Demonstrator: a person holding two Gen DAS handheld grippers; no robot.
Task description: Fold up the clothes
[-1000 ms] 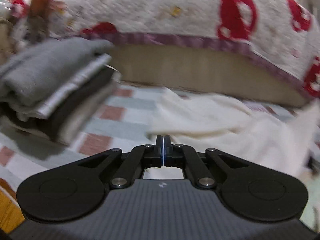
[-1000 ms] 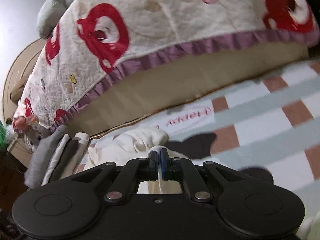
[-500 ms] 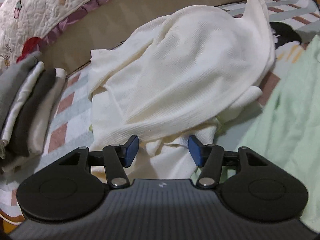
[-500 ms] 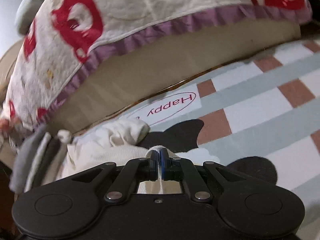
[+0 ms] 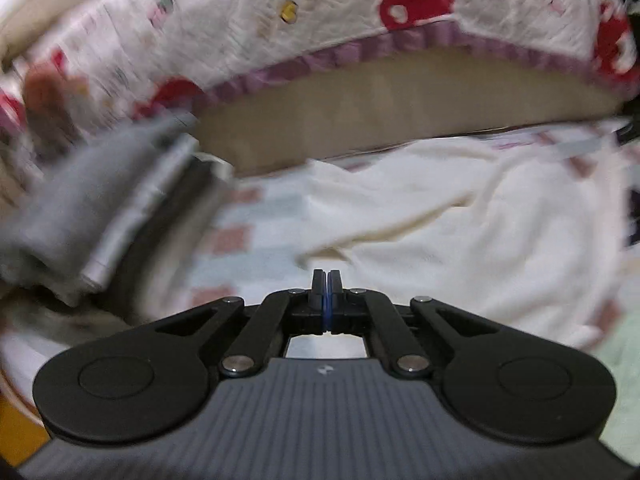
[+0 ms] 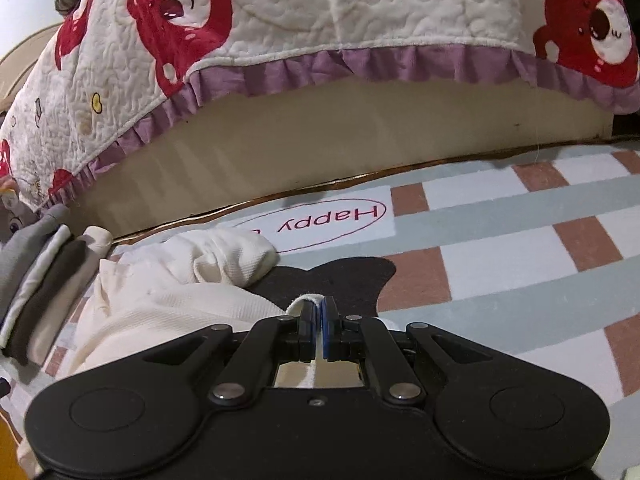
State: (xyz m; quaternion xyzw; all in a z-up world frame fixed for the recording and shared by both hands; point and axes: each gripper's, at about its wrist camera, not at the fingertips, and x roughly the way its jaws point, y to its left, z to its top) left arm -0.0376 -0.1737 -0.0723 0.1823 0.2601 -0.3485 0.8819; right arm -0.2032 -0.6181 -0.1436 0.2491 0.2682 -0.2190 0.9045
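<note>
On the checked rug (image 6: 500,256) in front of a bed, a cream garment (image 5: 480,232) lies rumpled and partly spread. In your right wrist view, your right gripper (image 6: 319,312) has its jaws pressed together on a thin edge of that cream garment (image 6: 168,300): a narrow fold of cloth pokes up between the blue pads and a strip of it shows again behind them, inside the gripper's frame. The rest of the garment trails away to the left of the jaws, with a bunched, rounded lump of it lying just ahead and to the left, touching a dark mouse-ear shape printed on the rug.

In your left wrist view, which is blurred, your left gripper (image 5: 326,280) has its jaws fully together with nothing visible between them. The cream garment lies ahead and to the right of the jaws, low on the rug; its nearest edge is just beyond the fingertips, and I cannot tell whether it touches them.

To the left in both views sits a stack of folded clothes (image 6: 36,276), grey on top, then white, dark and pale layers. It stands beside the cream garment, close to its left edge.

Behind everything runs the tan side of the bed (image 6: 320,144), covered by a white quilt (image 6: 280,20) with red bears and a purple frill. A pale green cloth (image 5: 624,360) shows at the lower right of the left view.
</note>
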